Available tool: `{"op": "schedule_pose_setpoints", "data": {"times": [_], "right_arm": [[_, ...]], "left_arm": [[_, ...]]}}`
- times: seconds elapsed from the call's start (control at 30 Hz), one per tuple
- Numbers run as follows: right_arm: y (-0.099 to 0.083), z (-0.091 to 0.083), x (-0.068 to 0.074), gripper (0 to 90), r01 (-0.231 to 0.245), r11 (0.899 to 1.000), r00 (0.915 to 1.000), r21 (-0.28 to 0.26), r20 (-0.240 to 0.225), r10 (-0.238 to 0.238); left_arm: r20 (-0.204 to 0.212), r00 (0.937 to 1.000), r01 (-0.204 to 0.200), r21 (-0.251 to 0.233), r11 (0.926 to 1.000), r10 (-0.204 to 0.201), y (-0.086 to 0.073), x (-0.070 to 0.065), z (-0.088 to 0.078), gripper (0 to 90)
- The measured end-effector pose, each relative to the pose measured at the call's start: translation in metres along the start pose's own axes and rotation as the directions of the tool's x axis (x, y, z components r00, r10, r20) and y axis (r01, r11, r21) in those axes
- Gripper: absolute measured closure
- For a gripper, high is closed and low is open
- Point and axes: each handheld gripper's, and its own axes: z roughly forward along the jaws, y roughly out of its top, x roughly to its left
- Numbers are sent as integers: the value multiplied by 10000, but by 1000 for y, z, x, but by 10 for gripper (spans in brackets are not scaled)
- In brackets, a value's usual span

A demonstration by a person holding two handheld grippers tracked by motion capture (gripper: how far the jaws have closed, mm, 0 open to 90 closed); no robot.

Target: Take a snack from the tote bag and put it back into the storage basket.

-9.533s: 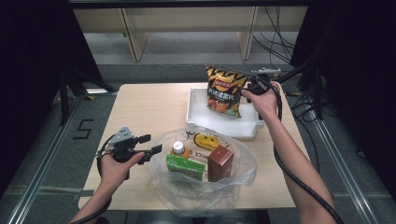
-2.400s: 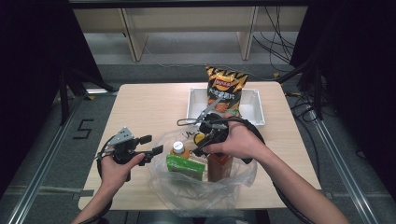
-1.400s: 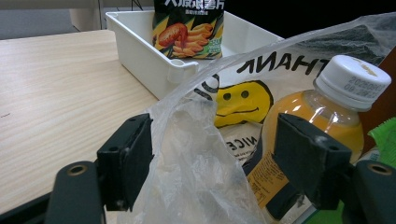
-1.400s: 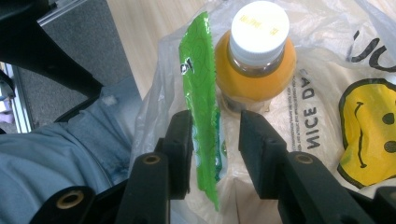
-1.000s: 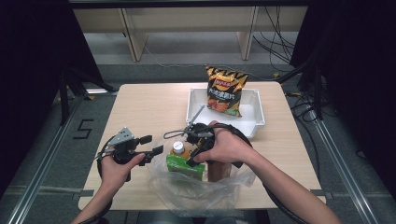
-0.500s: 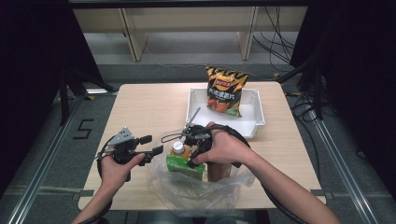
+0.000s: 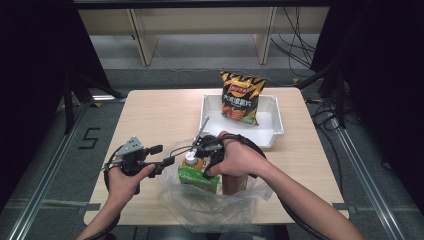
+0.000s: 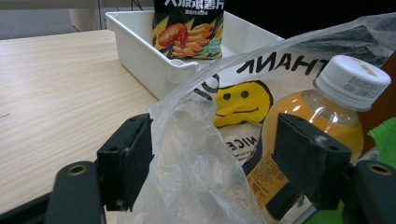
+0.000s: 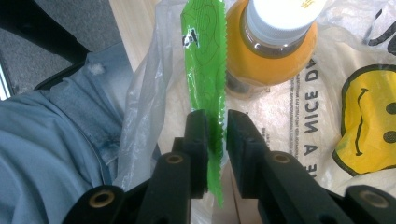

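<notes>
I am closing my right hand-held gripper (image 9: 215,122) on the green pack's (image 9: 205,70) seal inside the bag (image 8: 196,177); it is risking slipping (thin edge), while my left hand-held gripper (image 8: 212,154), wide, is straddling the bag rim.

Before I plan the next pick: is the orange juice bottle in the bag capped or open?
Capped. The orange juice bottle wears a white screw cap, seated down on its neck, and stands inside the clear plastic bag.
</notes>
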Motion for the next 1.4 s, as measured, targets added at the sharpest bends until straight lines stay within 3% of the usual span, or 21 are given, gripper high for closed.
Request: {"op": "schedule_pose_setpoints", "data": {"times": [0.3, 0.7, 1.13, 1.4], "right_arm": [[0, 0, 1, 900, 19, 9997, 10000, 251, 46, -20], [-2, -5, 4, 900, 85, 9999, 9999, 68, 56, -86], [-7, -26, 2, 900, 43, 9960, 10000, -893, -28, -46], [-11, -39, 0, 900, -6, 9846, 10000, -1747, -68, -6]], "left_arm": [[-50, 10000, 12, 27, 10000, -11, 0, -1, 0, 278], [-56, 10000, 14, 48, 10000, -14, 0, -1, 0, 278], [-56, 10000, -8, 39, 10000, 9, 0, -1, 0, 277], [-81, 9999, 85, 75, 9999, -84, 0, -1, 1, 278]]}}
